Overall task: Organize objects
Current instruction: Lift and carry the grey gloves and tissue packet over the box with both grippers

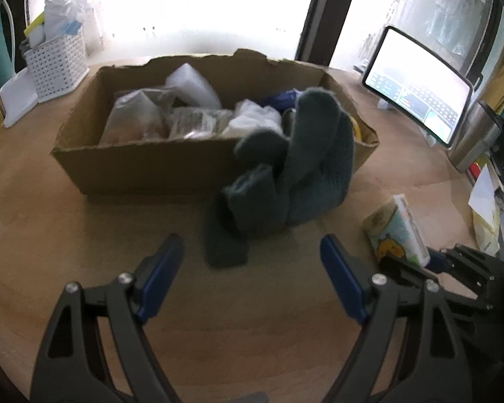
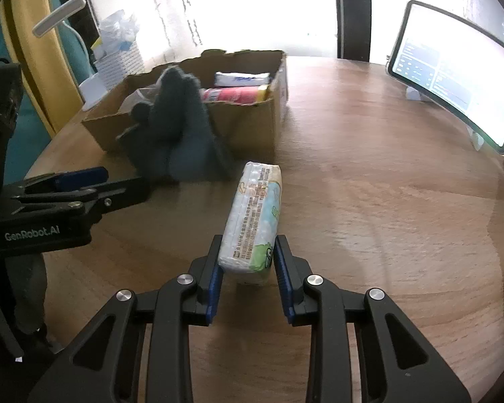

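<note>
A round wooden table (image 2: 369, 181) fills both wrist views, with a lit, propped-up tablet screen (image 2: 460, 77) at its far right edge. A torn-rimmed cardboard box (image 1: 144, 164) sits toward the window, holding clear plastic bags (image 1: 161, 114) on one side and a red package (image 2: 235, 95) with a white pack behind it on the other. A dark grey knitted glove (image 1: 295, 168) slumps against the box's near wall, fingers pointing up. A white perforated basket (image 1: 55, 63) stands beyond the box's left end. The right gripper (image 2: 248, 263) pinches the near end of a printed tissue pack (image 2: 257, 208), which juts forward from between its blue pads. The left gripper (image 1: 250, 268) is spread wide with nothing between its pads, the glove lying just ahead of its tips.
</note>
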`<control>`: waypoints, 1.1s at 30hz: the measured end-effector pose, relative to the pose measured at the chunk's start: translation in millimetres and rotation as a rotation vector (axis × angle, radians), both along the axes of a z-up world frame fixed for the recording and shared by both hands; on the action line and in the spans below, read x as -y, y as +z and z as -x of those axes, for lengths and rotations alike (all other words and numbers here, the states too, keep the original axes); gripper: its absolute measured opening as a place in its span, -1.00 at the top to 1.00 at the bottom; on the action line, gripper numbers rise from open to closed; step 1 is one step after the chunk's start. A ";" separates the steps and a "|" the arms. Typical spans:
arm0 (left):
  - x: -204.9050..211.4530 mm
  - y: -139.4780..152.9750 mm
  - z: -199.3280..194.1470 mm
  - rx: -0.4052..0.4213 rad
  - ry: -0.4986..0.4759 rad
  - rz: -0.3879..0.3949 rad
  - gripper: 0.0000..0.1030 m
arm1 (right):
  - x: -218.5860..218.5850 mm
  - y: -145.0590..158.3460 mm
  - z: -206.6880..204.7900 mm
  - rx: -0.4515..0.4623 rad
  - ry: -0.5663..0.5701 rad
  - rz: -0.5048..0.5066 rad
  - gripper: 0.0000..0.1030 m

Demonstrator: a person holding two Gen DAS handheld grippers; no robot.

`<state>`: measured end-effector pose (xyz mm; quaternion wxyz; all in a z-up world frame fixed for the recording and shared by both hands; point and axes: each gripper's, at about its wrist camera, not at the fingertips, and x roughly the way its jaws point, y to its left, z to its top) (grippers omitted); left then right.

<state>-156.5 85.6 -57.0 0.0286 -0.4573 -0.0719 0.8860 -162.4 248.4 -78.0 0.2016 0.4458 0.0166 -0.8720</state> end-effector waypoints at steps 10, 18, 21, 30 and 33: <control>-26.6 -10.2 26.0 0.014 -0.014 0.060 -0.64 | -17.1 -0.6 18.6 0.007 0.011 0.008 0.41; -32.5 -18.4 43.4 0.035 0.003 0.046 -0.65 | -26.2 -3.0 26.3 0.018 0.012 0.039 0.41; -33.7 -22.1 47.1 0.049 0.001 0.042 -0.75 | -28.6 -3.0 27.8 0.019 0.008 0.045 0.41; -37.6 -24.7 51.7 0.038 -0.003 0.058 -0.73 | -34.6 -3.4 30.2 0.018 -0.008 0.049 0.41; -32.6 -22.7 46.5 0.020 -0.010 0.034 -0.63 | -34.9 -3.4 30.4 0.018 -0.013 0.044 0.41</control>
